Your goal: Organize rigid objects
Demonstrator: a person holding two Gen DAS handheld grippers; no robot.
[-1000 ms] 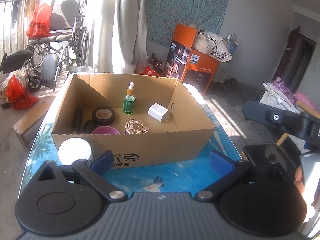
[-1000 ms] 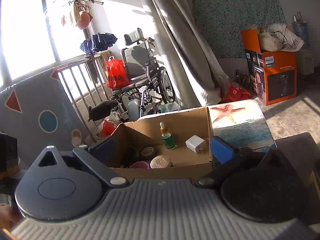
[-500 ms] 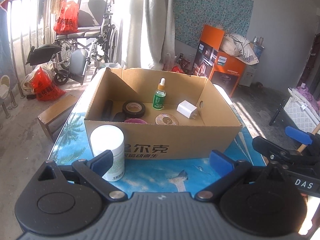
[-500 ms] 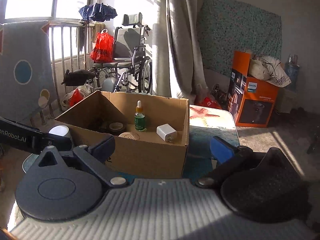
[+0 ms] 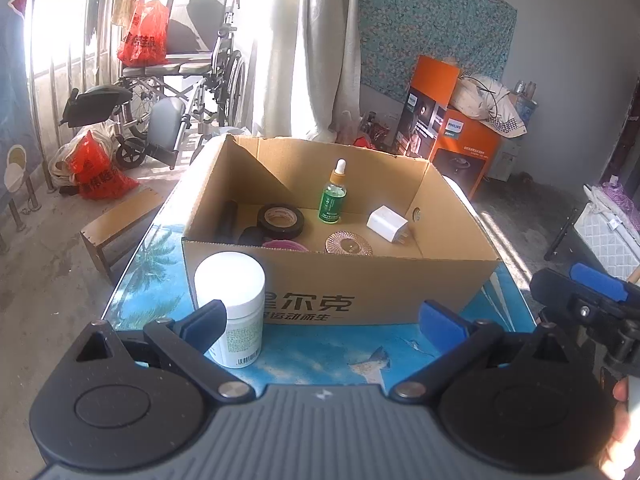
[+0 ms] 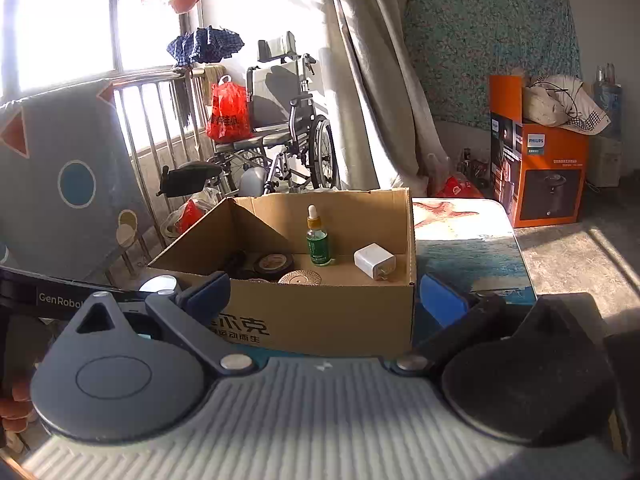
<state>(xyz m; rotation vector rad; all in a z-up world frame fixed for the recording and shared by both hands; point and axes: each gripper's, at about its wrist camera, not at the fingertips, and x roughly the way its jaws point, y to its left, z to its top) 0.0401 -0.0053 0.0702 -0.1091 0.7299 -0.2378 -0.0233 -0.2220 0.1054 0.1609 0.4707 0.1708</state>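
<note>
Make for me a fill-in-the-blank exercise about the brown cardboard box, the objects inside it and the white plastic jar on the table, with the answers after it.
1. The white plastic jar stands ____ the brown cardboard box, on the blue printed table.
2. The green glass dropper bottle in the box stands ____.
3. The jaws of the left gripper are ____.
4. The roll of black tape lies ____ the box.

Answers: outside; upright; open; inside
</note>
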